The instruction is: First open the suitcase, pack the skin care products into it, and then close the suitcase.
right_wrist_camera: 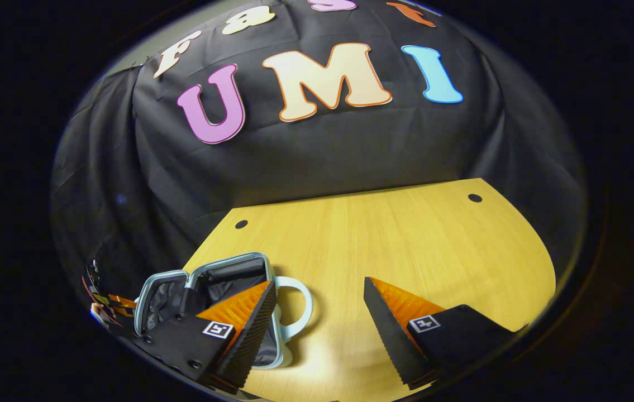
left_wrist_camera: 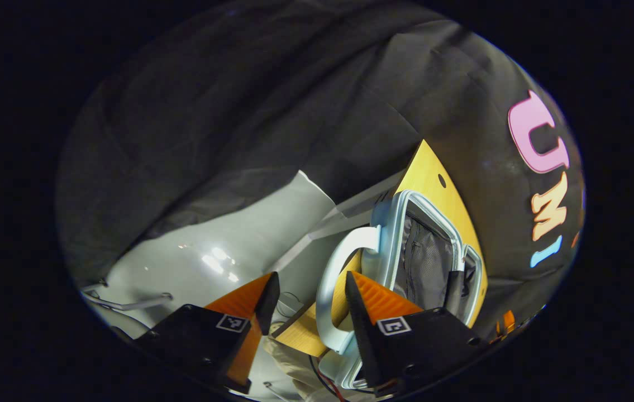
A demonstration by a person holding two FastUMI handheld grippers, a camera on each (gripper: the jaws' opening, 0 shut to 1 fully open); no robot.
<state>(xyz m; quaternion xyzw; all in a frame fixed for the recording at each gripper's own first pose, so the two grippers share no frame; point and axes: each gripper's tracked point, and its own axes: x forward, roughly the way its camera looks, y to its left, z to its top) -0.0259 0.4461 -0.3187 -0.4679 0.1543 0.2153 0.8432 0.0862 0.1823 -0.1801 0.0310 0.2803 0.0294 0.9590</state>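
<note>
A small light-blue suitcase [right_wrist_camera: 270, 269] lies open at the near left of the wooden table [right_wrist_camera: 384, 234], showing dark mesh lining [right_wrist_camera: 227, 279]. Its looped handle [right_wrist_camera: 301, 304] points toward the table's middle. My right gripper [right_wrist_camera: 317, 281] hovers open over the table with nothing between its fingers; its left finger [right_wrist_camera: 244, 318] overlaps the case. In the tilted left gripper view the suitcase [left_wrist_camera: 388, 245] stands close ahead, lining [left_wrist_camera: 423, 262] exposed. My left gripper [left_wrist_camera: 311, 273] is open, and the handle [left_wrist_camera: 329, 285] arcs through the gap beside its right finger [left_wrist_camera: 375, 301], untouched as far as I can tell.
The black cloth wall [right_wrist_camera: 350, 151] closes off the table's far side. The table [left_wrist_camera: 434, 178] has round holes near its far corners. Off the table edge, pale floor [left_wrist_camera: 222, 245] and a white frame rail [left_wrist_camera: 317, 229] show in the left gripper view.
</note>
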